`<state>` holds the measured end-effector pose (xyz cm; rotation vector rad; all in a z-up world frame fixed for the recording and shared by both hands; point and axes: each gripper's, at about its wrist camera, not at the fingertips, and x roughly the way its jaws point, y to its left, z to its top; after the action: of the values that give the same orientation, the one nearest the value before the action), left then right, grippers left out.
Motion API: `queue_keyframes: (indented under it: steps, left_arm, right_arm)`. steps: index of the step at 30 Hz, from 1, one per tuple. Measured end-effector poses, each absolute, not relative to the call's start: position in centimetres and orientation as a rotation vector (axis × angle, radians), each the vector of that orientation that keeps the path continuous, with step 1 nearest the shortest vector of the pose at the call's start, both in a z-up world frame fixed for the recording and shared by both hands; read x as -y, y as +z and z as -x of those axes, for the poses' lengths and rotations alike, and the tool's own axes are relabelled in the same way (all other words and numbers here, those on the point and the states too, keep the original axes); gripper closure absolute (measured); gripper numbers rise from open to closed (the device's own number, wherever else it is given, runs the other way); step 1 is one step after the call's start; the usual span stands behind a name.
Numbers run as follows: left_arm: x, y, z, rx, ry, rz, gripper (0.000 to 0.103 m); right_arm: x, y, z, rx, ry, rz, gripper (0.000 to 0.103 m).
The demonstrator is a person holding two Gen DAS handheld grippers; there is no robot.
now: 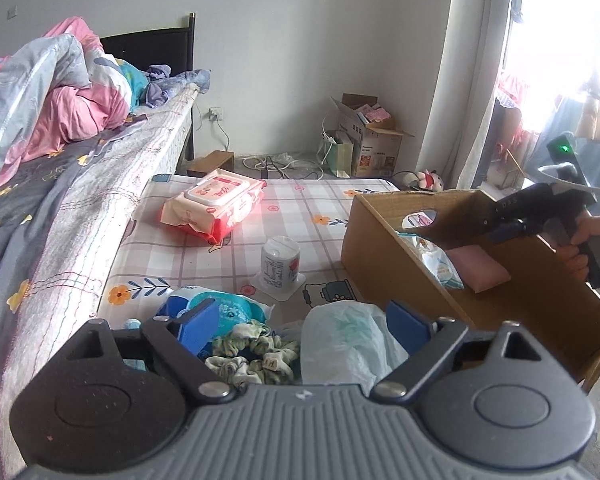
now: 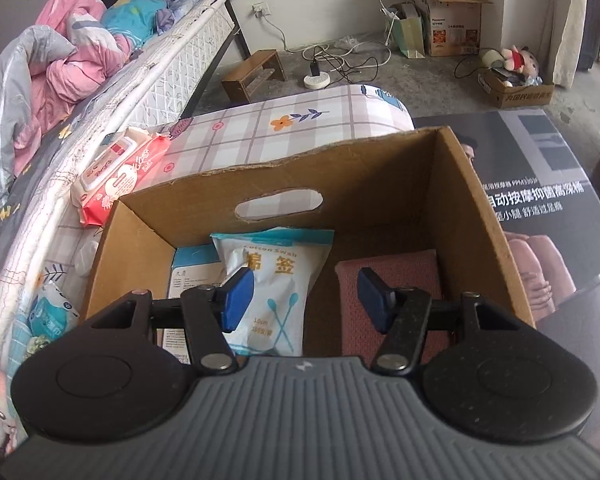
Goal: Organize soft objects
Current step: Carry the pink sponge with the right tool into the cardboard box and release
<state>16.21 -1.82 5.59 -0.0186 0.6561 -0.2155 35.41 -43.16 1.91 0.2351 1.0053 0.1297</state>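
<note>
Presently the right gripper [image 2: 304, 300] hangs over the open cardboard box [image 2: 472, 184], blue pads spread wide with nothing between them. Below it, inside the box, a white cotton swab packet [image 2: 276, 280] with a teal top edge leans against the handle-slot wall, its long axis running from that wall toward the camera, print upright. A dusty pink folded cloth [image 2: 396, 276] lies flat in the box's right part, just beside the packet; its near end is hidden behind the right pad. A pale blue carton [image 2: 188, 268] sits to the packet's left, largely covered by the gripper linkage.

The left gripper [image 1: 304, 324] is likewise open and empty, low over the floral mattress [image 1: 236, 240]. Between its pads lie a green-and-white scrunchie [image 1: 256, 356], crumpled, and a translucent plastic bag [image 1: 340, 340] with pale green contents that cannot be identified. A blue-and-white wipes pouch [image 1: 236, 308] lies partly behind the left pad. Farther out stand a small white canister [image 1: 281, 264], upright, and a red-and-white wet wipes pack [image 1: 216, 204], lying flat with its long axis diagonal across the mattress. The box stands at the mattress's right edge; its base is cut off. From the left wrist view the right gripper's fingers are hidden inside the box.
</note>
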Motion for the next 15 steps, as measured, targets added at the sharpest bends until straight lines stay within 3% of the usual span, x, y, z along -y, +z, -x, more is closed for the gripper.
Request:
queue_keyframes:
  steps: [8, 15]
  left_arm:
    - [-1.1, 4.6, -13.1, -0.677, -0.176, 0.068, 0.011]
    - [-2.8, 3.9, -11.0, -0.689, -0.161, 0.090, 0.011]
  right_arm:
    - [44.5, -2.6, -34.3, -1.229, -0.045, -0.335, 0.045]
    - [45.0, -4.2, -36.3, -1.186, -0.087, -0.425, 0.045]
